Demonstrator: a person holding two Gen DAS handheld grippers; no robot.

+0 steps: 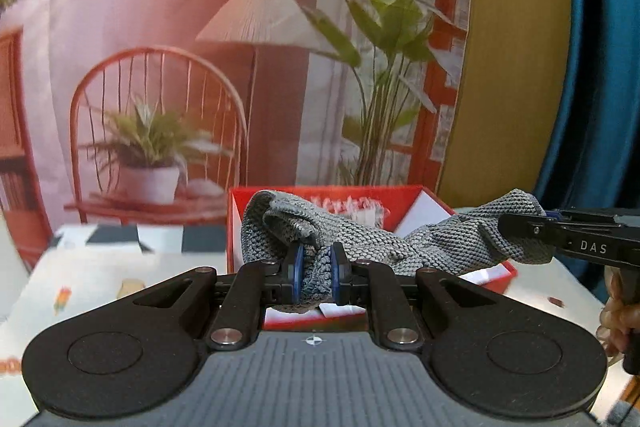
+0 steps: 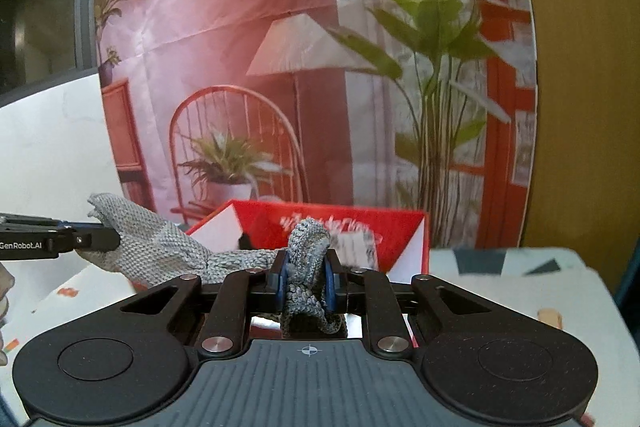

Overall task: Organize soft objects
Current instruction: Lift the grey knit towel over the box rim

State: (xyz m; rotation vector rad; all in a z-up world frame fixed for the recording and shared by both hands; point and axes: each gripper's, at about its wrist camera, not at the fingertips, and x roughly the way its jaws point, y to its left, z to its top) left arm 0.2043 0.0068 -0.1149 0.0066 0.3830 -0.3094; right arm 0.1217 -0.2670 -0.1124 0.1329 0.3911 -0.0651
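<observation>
Cloth: a grey, coarse-knit soft cloth (image 1: 404, 247) hangs in the air, strung between the two grippers above the open red cardboard box (image 1: 404, 195).
Long axis: it runs side to side from one gripper to the other, sagging a little in the middle, roughly across the mouth of the box.
Left gripper (image 1: 316, 273): its blue-padded jaws are drawn close and pinch a bunched end of the cloth, with a loose fold standing up behind them.
Right gripper (image 2: 306, 281): its jaws likewise press on the other bunched end; a twisted tail of cloth hangs below them.
Which hand is nearer: neither, by the look of it; each holds one end, and the box lies straight ahead of and below both.
Box: red outside, white inside flaps, with a pale printed item inside that is too blurred to name.
Table: the box stands on a white tablecloth with small coloured prints (image 1: 100, 279).
Likely next move: judged from the task, lowering or folding the cloth toward the box, which would need both ends brought together evenly.
</observation>
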